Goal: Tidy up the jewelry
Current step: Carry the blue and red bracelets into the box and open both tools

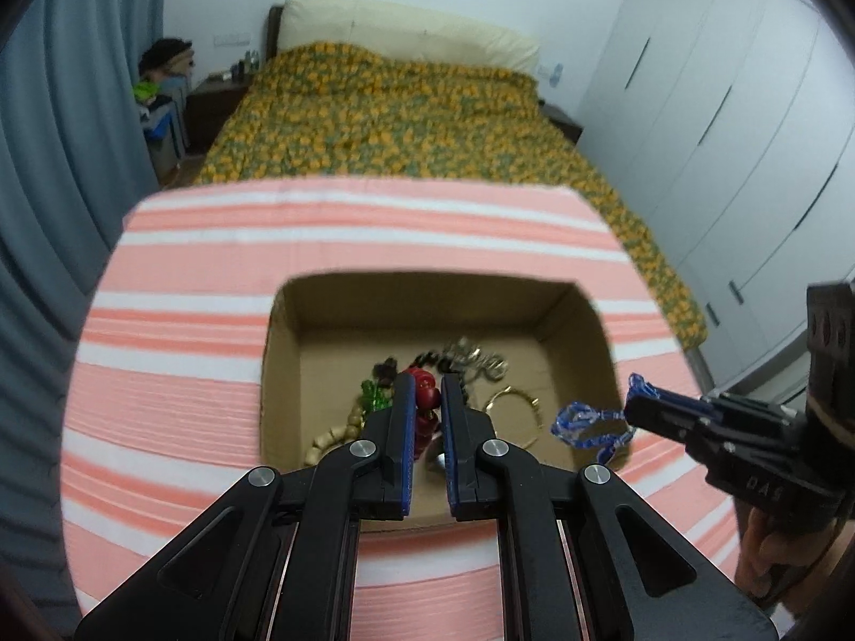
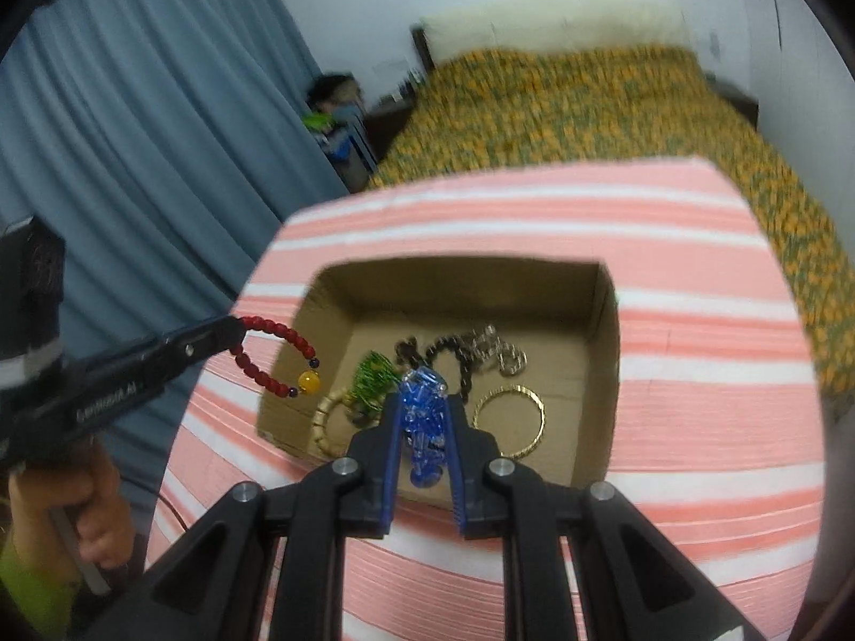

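Left gripper (image 1: 427, 400) squeezed tight on red bead bracelet (image 2: 278, 355). Right gripper (image 2: 425, 416) pinching blue bead bracelet (image 2: 425, 427). Cardboard box (image 2: 606, 352) of jewelry just below both.

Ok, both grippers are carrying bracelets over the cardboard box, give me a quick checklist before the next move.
1. Left gripper shut on the red bead bracelet with a yellow bead: ok.
2. Right gripper shut on the blue glass bead bracelet: ok.
3. Both bracelets lifted off the striped pink and white cloth: ok.
4. Open brown cardboard box has bare floor: ok.
5. Gold bangle and other jewelry lie inside the box: ok.
6. Where each bracelet should go: cannot tell.
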Motion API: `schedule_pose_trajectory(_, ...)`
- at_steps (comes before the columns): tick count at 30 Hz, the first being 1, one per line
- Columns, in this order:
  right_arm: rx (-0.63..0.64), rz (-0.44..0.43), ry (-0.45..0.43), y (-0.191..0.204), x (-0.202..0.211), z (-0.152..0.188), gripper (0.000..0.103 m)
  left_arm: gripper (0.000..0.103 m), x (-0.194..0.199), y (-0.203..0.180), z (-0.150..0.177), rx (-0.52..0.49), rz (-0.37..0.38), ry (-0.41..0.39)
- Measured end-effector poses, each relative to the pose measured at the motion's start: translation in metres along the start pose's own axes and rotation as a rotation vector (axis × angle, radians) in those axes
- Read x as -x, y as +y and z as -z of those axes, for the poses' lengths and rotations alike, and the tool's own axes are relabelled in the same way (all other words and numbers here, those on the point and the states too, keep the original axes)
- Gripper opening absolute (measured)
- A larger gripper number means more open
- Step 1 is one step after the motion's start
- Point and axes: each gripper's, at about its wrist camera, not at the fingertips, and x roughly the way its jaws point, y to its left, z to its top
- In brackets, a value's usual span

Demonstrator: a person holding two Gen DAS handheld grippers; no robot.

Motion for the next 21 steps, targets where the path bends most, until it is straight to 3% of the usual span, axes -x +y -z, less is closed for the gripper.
schedule_pose_trajectory(6, -0.037, 0.012, 0.094, -0.014, -0.047, 0.010, 0.018, 0.008, -0.047, 0.007, 0.022, 0.012, -0.019, 0.085)
schedule_pose_trajectory(9, -0.030, 0.012, 0.089, -0.011, -0.058, 0.015, 0.021, 0.014, -0.056, 0.004, 0.033, -0.004, -0.052, 0.104)
schedule_pose_trajectory(10, -0.026, 0.017, 0.085, -0.009, -0.059, 0.015, 0.026, 0.031, -0.057, 0.003, 0.036, -0.011, -0.063, 0.107)
schedule_pose_trajectory(11, -0.019, 0.030, 0.077, -0.008, -0.058, 0.017, 0.045, 0.057, -0.057, 0.003, 0.038, -0.015, -0.071, 0.109)
schedule_pose_trajectory(12, -0.016, 0.045, 0.069, -0.008, -0.057, 0.016, 0.065, 0.068, -0.053, 0.002, 0.042, -0.019, -0.090, 0.096)
schedule_pose_trajectory(13, -0.015, 0.064, 0.054, -0.009, -0.054, 0.019, 0.071, 0.081, -0.048, 0.001, 0.045, -0.020, -0.105, 0.076)
schedule_pose_trajectory(16, -0.010, 0.104, 0.014, -0.011, -0.043, 0.022, 0.072, 0.091, -0.032, -0.002, 0.052, -0.030, -0.133, 0.022)
schedule_pose_trajectory(21, 0.040, 0.172, -0.043, -0.005, -0.021, 0.031, 0.078, 0.096, -0.009, -0.013, 0.060, -0.054, -0.184, -0.017)
